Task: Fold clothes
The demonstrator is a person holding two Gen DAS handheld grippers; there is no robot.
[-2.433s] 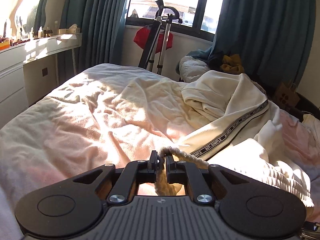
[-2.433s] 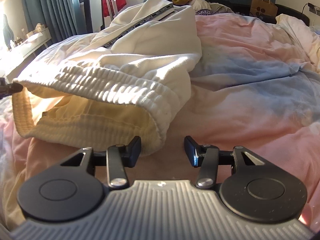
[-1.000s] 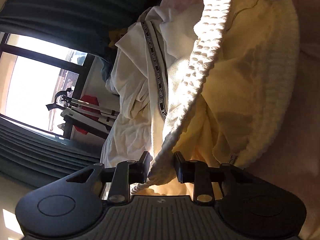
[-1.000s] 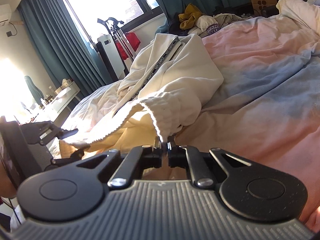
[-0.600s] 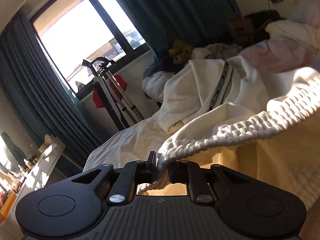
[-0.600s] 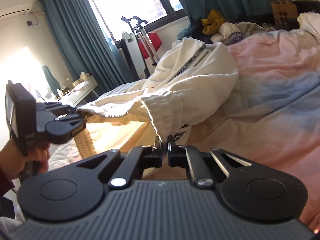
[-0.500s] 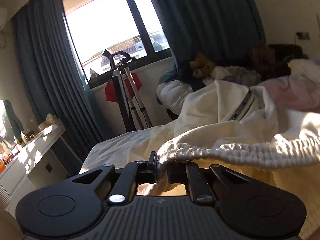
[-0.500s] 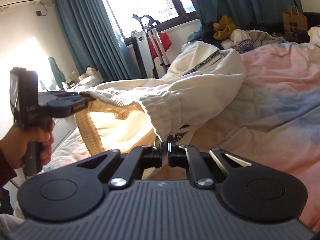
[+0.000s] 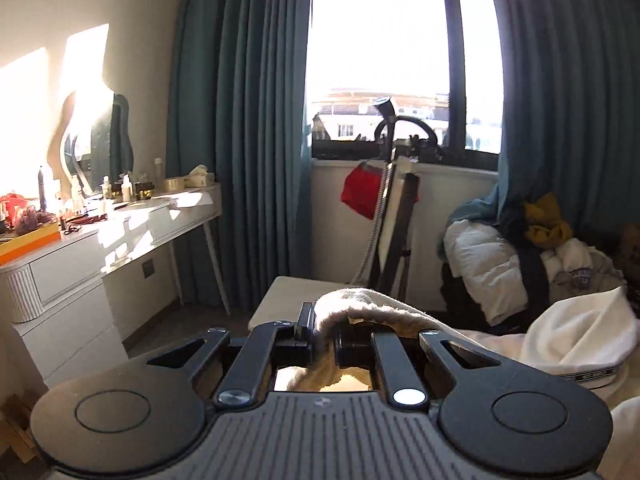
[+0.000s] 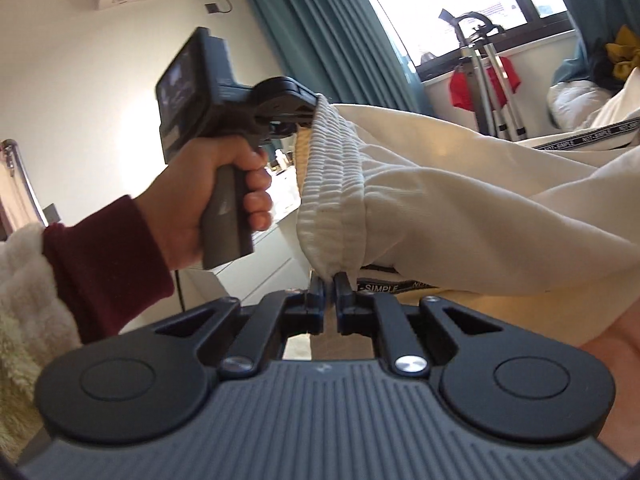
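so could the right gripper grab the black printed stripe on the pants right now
Probably not: the right gripper is shut on the waistband, so it would have to let go, though the stripe lies just beside it.

The left tool [image 10: 310, 114], gripped by a hand [image 10: 212, 204] in a dark red sleeve, was raised and clamped on cream cloth, while the right tool [image 10: 329, 280] pinched the same cloth lower down.
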